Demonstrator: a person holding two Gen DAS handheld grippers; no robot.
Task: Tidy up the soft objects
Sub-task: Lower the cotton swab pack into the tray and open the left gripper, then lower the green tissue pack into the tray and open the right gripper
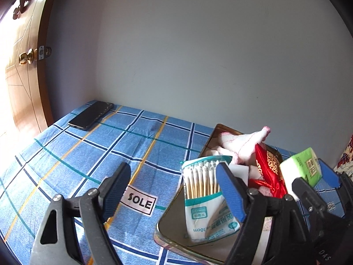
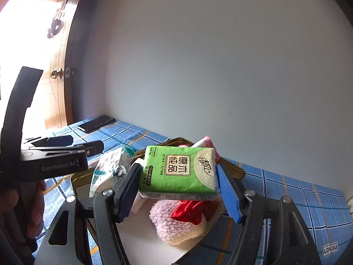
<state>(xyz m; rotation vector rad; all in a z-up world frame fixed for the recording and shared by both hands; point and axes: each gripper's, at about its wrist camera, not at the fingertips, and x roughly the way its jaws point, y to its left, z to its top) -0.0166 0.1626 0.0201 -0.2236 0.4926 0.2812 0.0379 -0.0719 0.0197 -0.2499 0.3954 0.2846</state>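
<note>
Blue checked cloth (image 1: 88, 154) covers the flat surface, woven and a little wrinkled, with a glossy black phone (image 1: 91, 115) lying at its far left corner. The left gripper (image 1: 174, 190) stands released, its ribbed pads wide apart with only cloth between them. Just right of it a crinkly plastic swab pack (image 1: 205, 196) leans in a shiny metal tray (image 1: 176, 236), sticks upright. Behind it lie a white pink-edged cloth (image 1: 242, 145) and a red satin pouch (image 1: 268, 172), partly hidden. The right gripper (image 2: 178, 190) clamps a green tissue pack (image 2: 179, 172), a soft brick shape, held above the tray with its long axis running across between the pads. Below it lies a fluffy pink cloth (image 2: 174, 225), its near edge cut off by the fingers.
</note>
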